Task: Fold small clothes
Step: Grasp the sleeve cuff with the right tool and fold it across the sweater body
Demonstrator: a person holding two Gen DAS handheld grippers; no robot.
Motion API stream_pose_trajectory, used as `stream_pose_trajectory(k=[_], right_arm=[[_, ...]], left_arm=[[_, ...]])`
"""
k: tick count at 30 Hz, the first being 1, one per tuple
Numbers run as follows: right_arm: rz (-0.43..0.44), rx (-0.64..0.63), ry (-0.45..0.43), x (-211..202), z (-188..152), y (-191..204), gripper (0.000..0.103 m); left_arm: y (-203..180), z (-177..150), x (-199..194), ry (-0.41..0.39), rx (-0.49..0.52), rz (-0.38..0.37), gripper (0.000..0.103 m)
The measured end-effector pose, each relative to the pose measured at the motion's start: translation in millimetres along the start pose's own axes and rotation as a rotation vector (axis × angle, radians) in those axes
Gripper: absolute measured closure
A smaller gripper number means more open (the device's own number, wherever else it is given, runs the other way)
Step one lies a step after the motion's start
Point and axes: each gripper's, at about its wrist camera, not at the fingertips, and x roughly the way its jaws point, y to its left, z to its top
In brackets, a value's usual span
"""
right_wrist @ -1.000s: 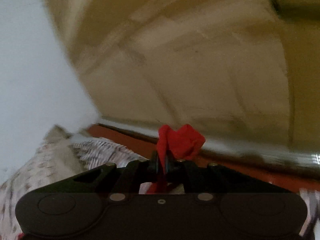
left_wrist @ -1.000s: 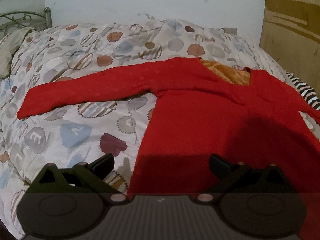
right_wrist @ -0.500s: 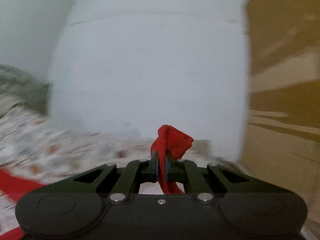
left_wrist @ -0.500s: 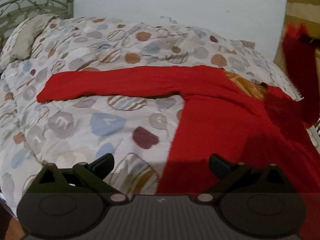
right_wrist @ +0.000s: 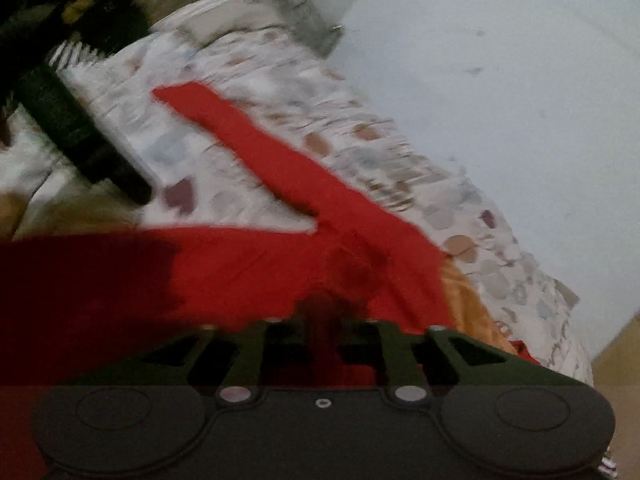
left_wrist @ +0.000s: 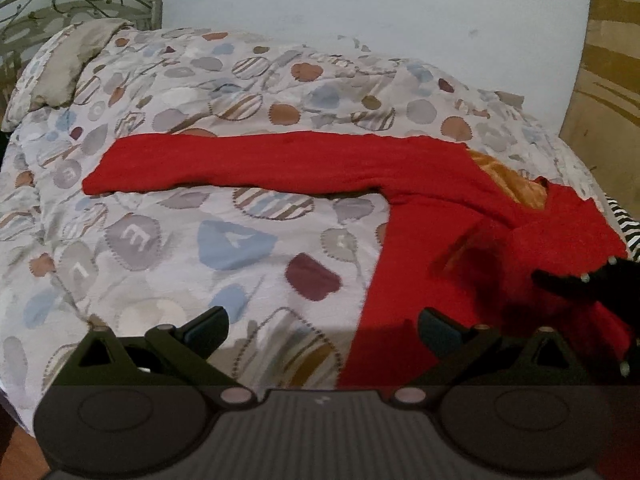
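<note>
A red long-sleeved top (left_wrist: 432, 240) with an orange lining lies on the patterned bedspread (left_wrist: 200, 248). Its left sleeve (left_wrist: 240, 162) stretches out flat to the left. My left gripper (left_wrist: 320, 328) is open and empty, low over the bed at the top's left hem edge. My right gripper (right_wrist: 332, 312) is shut on the red right sleeve (right_wrist: 352, 272) and holds it over the top's body; it also shows at the right edge of the left wrist view (left_wrist: 580, 280). The right wrist view is blurred.
A grey pillow (left_wrist: 72, 64) and metal headboard (left_wrist: 60, 4) are at the far left. A white wall is behind the bed, a wooden panel (left_wrist: 608, 80) at the right. A striped cloth (left_wrist: 628, 228) lies at the bed's right edge.
My right gripper has swung the red sleeve from up in the air leftward and down over the top's body. My left gripper shifted left; it stays open.
</note>
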Motion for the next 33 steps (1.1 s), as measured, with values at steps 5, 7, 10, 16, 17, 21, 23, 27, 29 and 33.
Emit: stream_pose_trajectory(k=[5,7,10,16,17,21,23,27,29,33], right_arm=[[0.009,0.006,-0.004,-23.7,-16.1,-3.6,0.035],[-0.034,0.021,0.010,-31.6,-26.5,-15.2,0.027],[-0.138,0.070,0.052,-41.5,-47.0,-40.3,0.011],[-0.434,0.250,0.190,-33.9,-101.7,-112.4,0.003],[-0.481,0.283,0.218,-29.1,-112.0,-124.7,0.003],[-0.563,0.337,0.273,-6.7,-140.3,-157.3,0.003],[-0.590,0.321,0.290,7.2,-147.0,-165.1,0.003],[-0.603,0.258,0.238,24.9,-145.7,-170.9,0.003],[-0.617,0.197,0.223,32.1,-141.3,-168.8,0.005],[-0.737,0.277,0.219,28.9,-142.1,-184.7,0.010]], left_arm=[[-16.6,4.7,6.1,-0.043,0.006,-0.059,0.000],[-25.9,7.5,13.6,-0.056,0.011,-0.078,0.001],[-39.7,10.8,27.9,-0.066,0.014,-0.101,0.000],[-60.0,4.7,55.2,-0.026,0.047,-0.079,0.000],[-61.4,2.8,57.8,-0.019,0.052,-0.076,0.000],[-63.6,-3.5,63.6,0.000,0.063,-0.062,0.001],[-63.0,-4.2,63.4,-0.002,0.060,-0.063,0.001],[-64.3,-5.1,63.3,-0.005,0.071,-0.059,0.000],[-67.5,-3.4,63.0,-0.010,0.079,-0.055,0.000],[-73.7,-3.0,62.4,-0.019,0.103,-0.056,0.000]])
